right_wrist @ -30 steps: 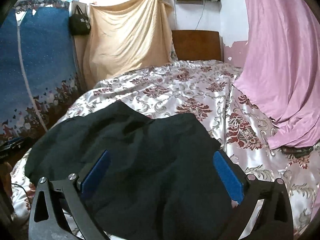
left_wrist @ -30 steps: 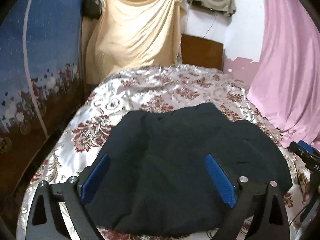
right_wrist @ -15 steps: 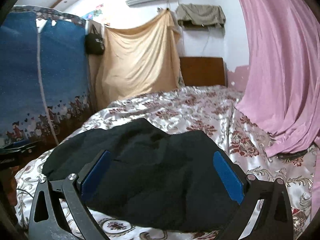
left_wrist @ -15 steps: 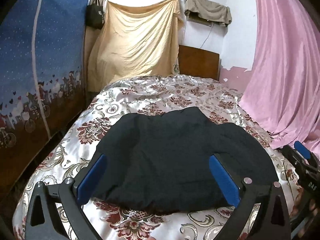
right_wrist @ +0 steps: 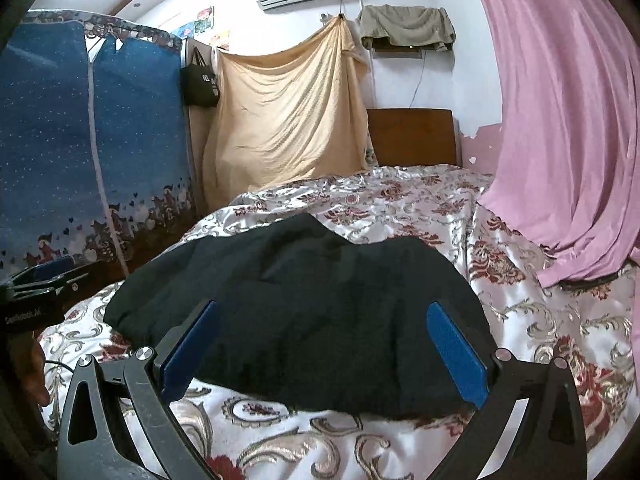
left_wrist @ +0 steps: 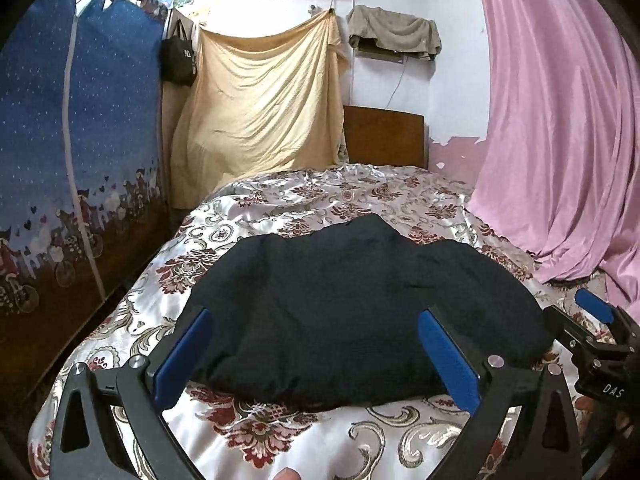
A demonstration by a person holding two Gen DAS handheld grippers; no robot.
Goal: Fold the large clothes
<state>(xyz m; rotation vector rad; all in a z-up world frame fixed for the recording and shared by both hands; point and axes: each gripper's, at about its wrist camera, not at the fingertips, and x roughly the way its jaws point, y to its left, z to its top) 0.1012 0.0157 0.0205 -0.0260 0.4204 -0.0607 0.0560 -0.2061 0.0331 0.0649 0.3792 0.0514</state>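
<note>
Black garment (left_wrist: 360, 304) sits in a rumpled heap on the flowery bed (left_wrist: 280, 436), just past your tongs. Both your left tongs (left_wrist: 316, 354) and right tongs (right_wrist: 324, 344) are spread wide with nothing in them, hovering at the near edge, not touching the fabric.

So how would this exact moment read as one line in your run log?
task: fold large clothes | black fabric garment: lying bunched on floral satin bedspread | left gripper: open, empty | right gripper: open, empty
</note>
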